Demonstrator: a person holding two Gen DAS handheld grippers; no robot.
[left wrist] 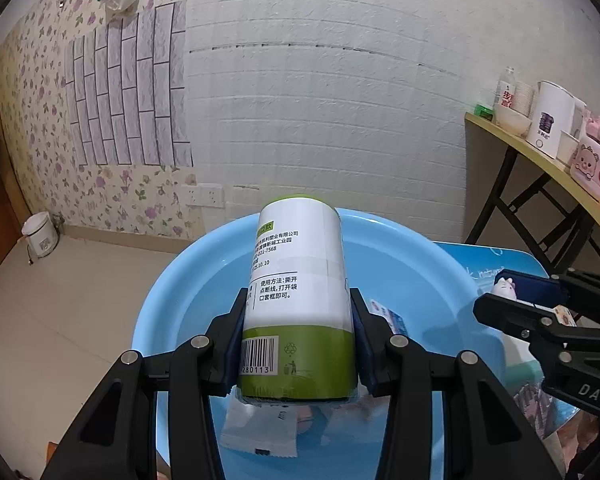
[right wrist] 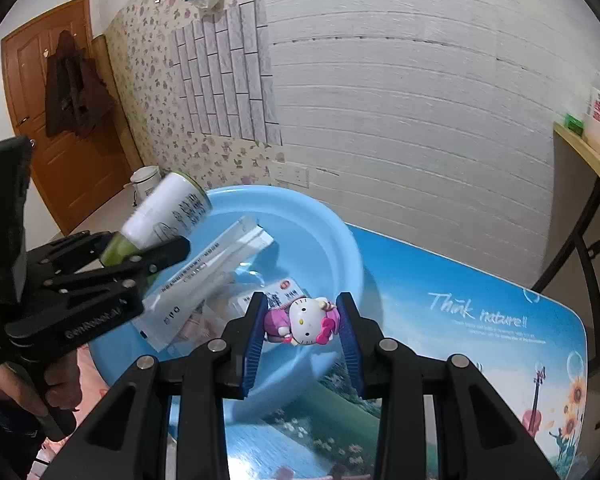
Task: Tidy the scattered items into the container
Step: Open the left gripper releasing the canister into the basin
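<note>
The left claw (left wrist: pixel 298 344) grips a green-and-white cylindrical roll (left wrist: pixel 296 292) above the round blue plastic basin (left wrist: pixel 160 300). The right claw (right wrist: pixel 302 322) clamps a small white cat figurine (right wrist: pixel 306 320) over its rim. Lower both inside before letting go.

Lower centre of the left wrist view: the left gripper (left wrist: pixel 296 344) holds a green-and-white cylindrical roll (left wrist: pixel 298 296) above the round light-blue plastic basin (left wrist: pixel 160 296), in which a clear flat packet (right wrist: pixel 204 276) lies. In the right wrist view, the right gripper (right wrist: pixel 300 336) holds a small white-and-pink cat figurine (right wrist: pixel 300 320) at centre frame over the basin's near rim, with the picture-printed blue tabletop (right wrist: pixel 480 320) extending to the right.
</note>
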